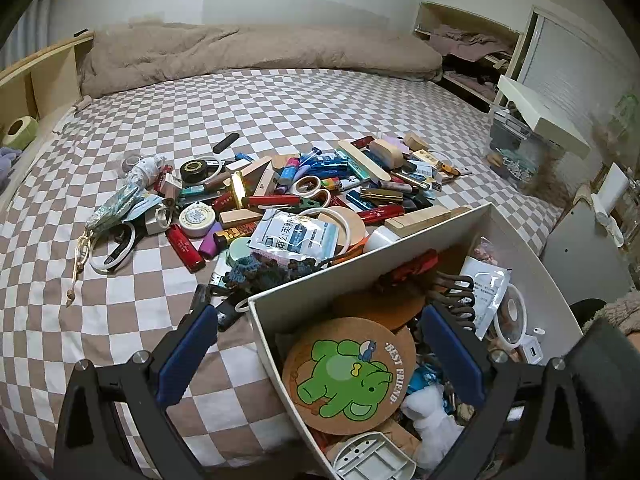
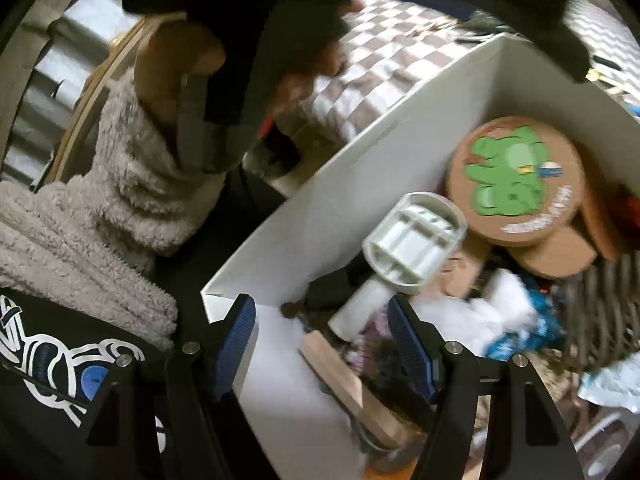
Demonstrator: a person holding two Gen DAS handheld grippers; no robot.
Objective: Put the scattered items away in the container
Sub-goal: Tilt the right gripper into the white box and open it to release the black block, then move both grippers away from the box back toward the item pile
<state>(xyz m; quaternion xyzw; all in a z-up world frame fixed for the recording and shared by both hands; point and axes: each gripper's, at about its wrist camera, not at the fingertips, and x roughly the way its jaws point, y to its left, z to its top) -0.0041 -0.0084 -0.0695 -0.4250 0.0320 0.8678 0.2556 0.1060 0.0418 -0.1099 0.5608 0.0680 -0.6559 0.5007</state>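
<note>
A white box [image 1: 320,284] stands on the checkered bed and holds a cork coaster with a green elephant [image 1: 348,376], a white plastic part [image 1: 372,458], a plush toy and a hair claw. My left gripper [image 1: 320,356] is open and empty, its jaws straddling the box's near-left wall. A heap of scattered items [image 1: 280,196] lies on the bed beyond the box: lighters, scissors, wooden blocks, tape rolls, a packet. My right gripper [image 2: 322,344] is open and empty over the box's near corner [image 2: 224,292], above a white tube and a wooden block [image 2: 352,388]. The coaster [image 2: 516,180] shows there too.
A beige duvet [image 1: 248,52] lies along the bed's far side. A wooden headboard shelf [image 1: 36,80] is at the left. Shelves and a clear bin [image 1: 516,152] stand at the right. The person's fleece sleeve [image 2: 100,216] and other hand are left of the box.
</note>
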